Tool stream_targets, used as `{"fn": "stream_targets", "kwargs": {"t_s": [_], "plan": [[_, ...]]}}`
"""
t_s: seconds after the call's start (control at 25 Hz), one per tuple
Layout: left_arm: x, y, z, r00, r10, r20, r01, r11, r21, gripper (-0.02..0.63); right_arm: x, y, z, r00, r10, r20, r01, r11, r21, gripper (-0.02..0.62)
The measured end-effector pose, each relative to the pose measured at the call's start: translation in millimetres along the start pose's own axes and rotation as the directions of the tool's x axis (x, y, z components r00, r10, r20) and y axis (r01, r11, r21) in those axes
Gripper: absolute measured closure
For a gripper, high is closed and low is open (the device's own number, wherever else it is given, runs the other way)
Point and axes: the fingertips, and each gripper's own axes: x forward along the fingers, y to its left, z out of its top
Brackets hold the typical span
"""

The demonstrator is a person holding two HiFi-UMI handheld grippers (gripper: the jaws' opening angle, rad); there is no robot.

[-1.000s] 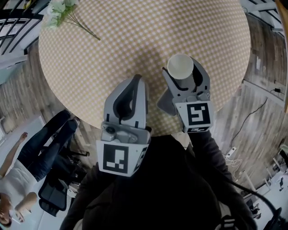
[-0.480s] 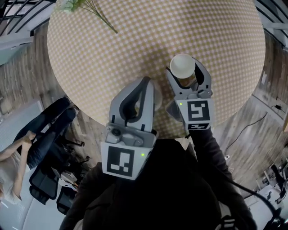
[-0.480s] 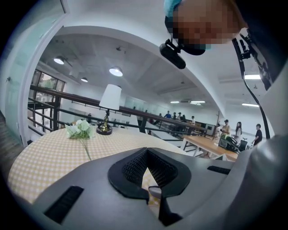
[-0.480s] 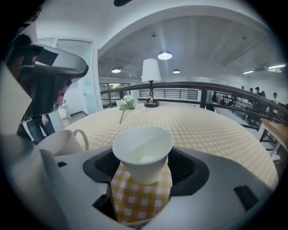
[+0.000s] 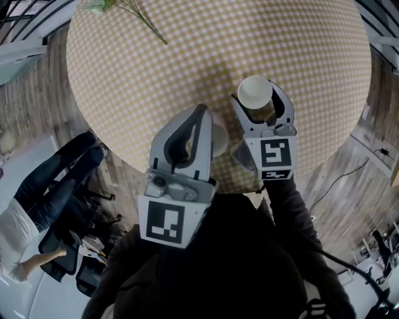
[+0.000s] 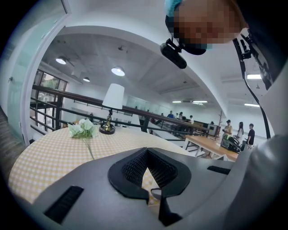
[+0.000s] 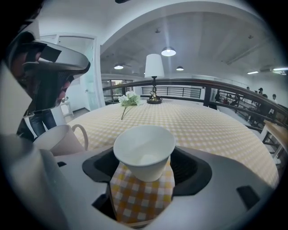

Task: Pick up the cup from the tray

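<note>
**Cup in the right gripper's grasp over the checked table**

For print, all we get are the black-and-white square markers, one on the left cube [image 5: 167, 223] and one on the right cube [image 5: 272, 156]. These are patterns, not words.

Over to the right gripper [image 5: 255, 96], right of centre in the head view. Its jaws are clamped on the white paper cup [image 7: 144, 150], one on each side of the wall, with the cup upright and its mouth open to the camera. The cup sits over the yellow-checked round table [image 5: 299, 56]. Its base is tucked down between the jaws, so I can't tell whether it clears the cloth.

The left gripper [image 5: 199, 113] is at centre frame, clenched tight with its tips together and nothing between them.

Just beside it is a white mug [image 7: 58, 140], handle showing in the right gripper view. From the head camera it is mostly hidden behind the left gripper.

A sprig of pale flowers [image 5: 118, 7] lies at the upper left, cut off by the frame edge. A white-shaded lamp [image 7: 154, 67] stands at the far rim. At lower left, a person's legs [image 5: 56, 193] run out of frame.
</note>
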Motion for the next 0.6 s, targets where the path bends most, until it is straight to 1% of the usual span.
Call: {"fn": "stream_targets", "kwargs": {"t_s": [0.12,0.24,0.44,0.6], "plan": [[-1.0,1.3,-0.1,1.000,-0.012,0.008,0.012,1.000,0.006,0.600,1.5,3.2,-3.5,1.000,0.012,0.003,-0.012,0.999,0.035,0.276],[-1.4,-0.7,-0.6,0.999,-0.031,0.006,0.031,0.999,0.011,0.600,-0.3,1.7,-5.3,1.000,0.006,0.005,-0.006,0.999,0.054,0.276],[-2.3,4.1,3.6,0.999,-0.046,0.013,0.046,0.999,0.029,0.601,-1.5,3.4,-0.9,1.000,-0.015,0.023,0.013,0.996,0.088,0.276],[-11.3,5.3,1.0,0.997,-0.072,0.027,0.071,0.997,0.040,0.601,-13.9,10.8,-0.1,0.997,-0.051,0.051,0.045,0.992,0.121,0.276]]}}
